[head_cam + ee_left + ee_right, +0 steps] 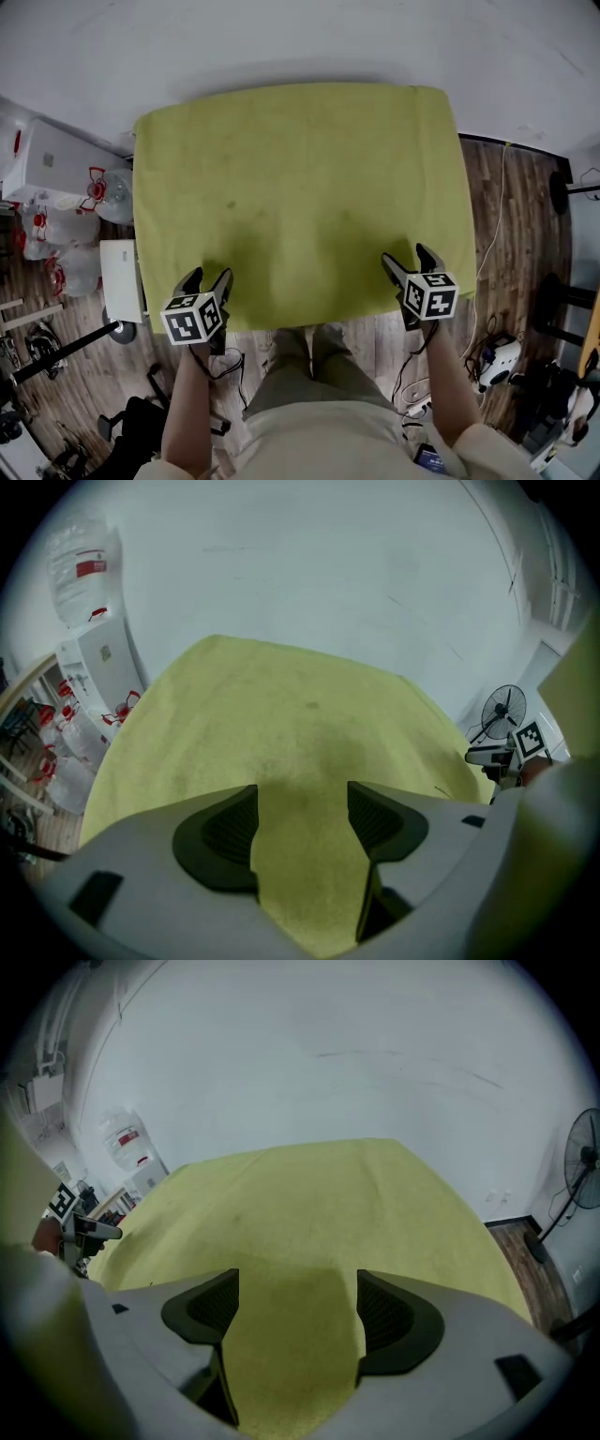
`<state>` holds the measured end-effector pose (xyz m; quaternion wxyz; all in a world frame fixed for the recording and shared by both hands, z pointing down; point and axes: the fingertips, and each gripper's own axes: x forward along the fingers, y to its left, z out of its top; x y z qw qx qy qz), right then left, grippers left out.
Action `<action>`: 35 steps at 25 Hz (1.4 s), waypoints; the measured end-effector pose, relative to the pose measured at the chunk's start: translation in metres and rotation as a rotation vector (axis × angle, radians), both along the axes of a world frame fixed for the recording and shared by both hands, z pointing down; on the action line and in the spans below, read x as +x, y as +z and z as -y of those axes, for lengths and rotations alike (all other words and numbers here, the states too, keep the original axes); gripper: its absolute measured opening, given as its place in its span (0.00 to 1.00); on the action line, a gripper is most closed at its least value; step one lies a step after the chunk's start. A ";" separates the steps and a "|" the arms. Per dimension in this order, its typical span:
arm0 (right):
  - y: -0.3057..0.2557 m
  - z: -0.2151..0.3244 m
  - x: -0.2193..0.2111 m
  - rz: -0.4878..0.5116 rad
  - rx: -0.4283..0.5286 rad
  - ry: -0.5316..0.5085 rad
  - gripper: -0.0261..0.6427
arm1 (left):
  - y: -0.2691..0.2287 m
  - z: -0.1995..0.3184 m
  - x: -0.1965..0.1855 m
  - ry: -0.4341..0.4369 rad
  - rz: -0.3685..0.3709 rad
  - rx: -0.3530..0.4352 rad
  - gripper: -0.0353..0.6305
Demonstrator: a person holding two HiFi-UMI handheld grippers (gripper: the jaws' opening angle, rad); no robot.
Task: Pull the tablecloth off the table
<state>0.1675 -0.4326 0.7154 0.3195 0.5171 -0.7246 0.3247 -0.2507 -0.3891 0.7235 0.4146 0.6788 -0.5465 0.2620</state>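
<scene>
A yellow-green tablecloth [300, 197] lies flat over the whole table, reaching the white wall at the far side. My left gripper [208, 278] hovers over the cloth's near left corner with its jaws apart, and the cloth [291, 733] shows flat between them. My right gripper [406, 259] stands over the near right corner, jaws wide, with flat cloth [309, 1204] in the gap. Neither gripper pinches the fabric.
Water bottles [56, 234] and a white appliance [52, 164] stand left of the table. A small white unit [122, 279] sits by the near left corner. A cable [497, 216] runs along the wooden floor at the right, near a fan base [561, 192].
</scene>
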 end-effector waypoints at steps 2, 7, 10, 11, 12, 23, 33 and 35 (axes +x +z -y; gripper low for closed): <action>0.010 -0.003 0.003 -0.022 -0.020 0.006 0.62 | 0.008 -0.003 0.001 -0.024 -0.015 -0.030 0.50; 0.023 -0.008 0.009 -0.075 -0.059 -0.016 0.62 | 0.016 -0.006 -0.002 -0.065 -0.014 -0.056 0.50; 0.024 -0.010 0.008 -0.107 -0.051 -0.030 0.62 | 0.020 -0.008 -0.002 -0.018 0.064 -0.054 0.50; 0.024 -0.011 0.008 -0.111 -0.052 -0.028 0.62 | 0.021 -0.009 -0.003 -0.016 0.093 -0.052 0.48; 0.024 -0.011 0.010 -0.112 -0.059 -0.024 0.62 | 0.022 -0.010 -0.006 -0.026 0.118 -0.048 0.45; 0.021 -0.015 -0.015 -0.110 -0.011 -0.020 0.26 | 0.024 -0.006 -0.011 -0.044 0.221 0.003 0.19; 0.006 -0.020 -0.033 0.007 0.013 0.062 0.09 | 0.012 -0.008 -0.002 -0.008 0.152 0.009 0.08; -0.011 -0.019 -0.040 0.058 0.043 0.059 0.09 | -0.001 -0.008 -0.002 0.018 0.156 0.031 0.08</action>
